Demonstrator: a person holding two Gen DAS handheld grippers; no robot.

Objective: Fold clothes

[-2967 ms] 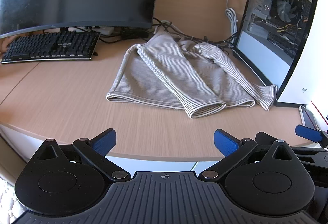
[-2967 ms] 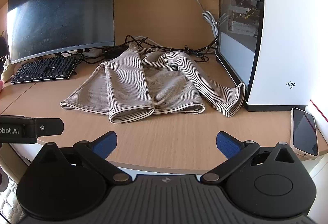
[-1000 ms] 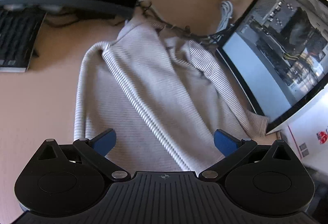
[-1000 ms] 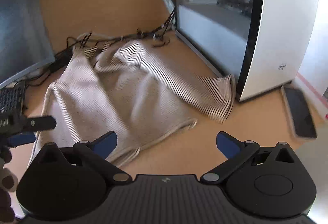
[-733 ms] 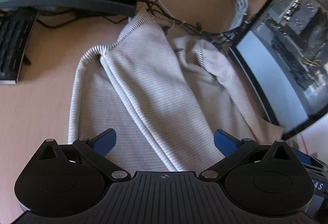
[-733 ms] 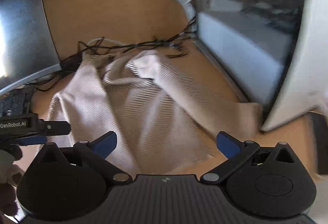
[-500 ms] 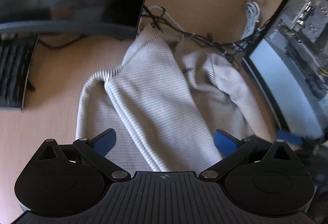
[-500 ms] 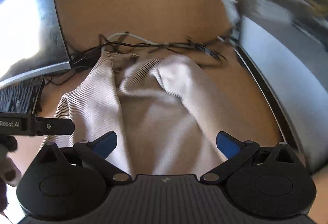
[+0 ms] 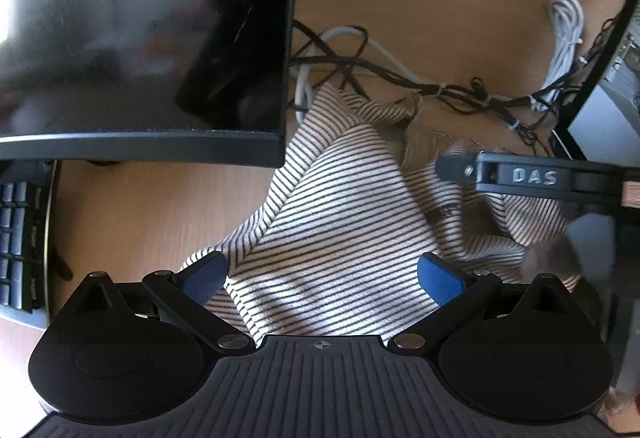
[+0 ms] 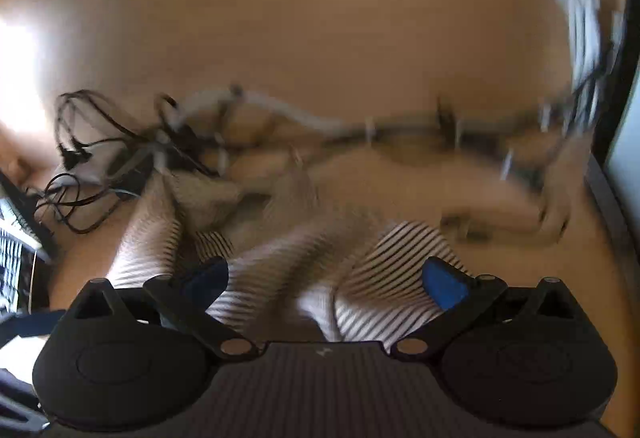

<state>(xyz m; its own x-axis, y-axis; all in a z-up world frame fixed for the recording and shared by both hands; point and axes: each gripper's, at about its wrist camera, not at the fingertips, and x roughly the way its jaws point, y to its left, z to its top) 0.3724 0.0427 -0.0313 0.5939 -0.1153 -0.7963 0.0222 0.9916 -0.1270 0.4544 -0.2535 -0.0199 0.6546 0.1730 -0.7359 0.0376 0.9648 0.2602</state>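
A beige and dark striped garment point(image 9: 340, 222) lies crumpled on the wooden desk, its far end near the cables. My left gripper point(image 9: 320, 274) is open, low over the garment's left part, blue pads on either side of the cloth. My right gripper point(image 10: 324, 278) is open over the garment's point(image 10: 280, 246) right part near the collar; that view is blurred by motion. The right gripper's black finger point(image 9: 520, 177) shows from the right in the left wrist view, above the cloth.
A black monitor point(image 9: 140, 37) stands at the left with a keyboard point(image 9: 20, 246) below it. Tangled cables point(image 9: 400, 77) run along the back of the desk point(image 9: 140, 213). A PC case point(image 9: 608, 97) stands at the right edge.
Both grippers moved forward and down from the desk's front edge to the far part of the garment, near the cables. Both stay open. The garment has not visibly moved.
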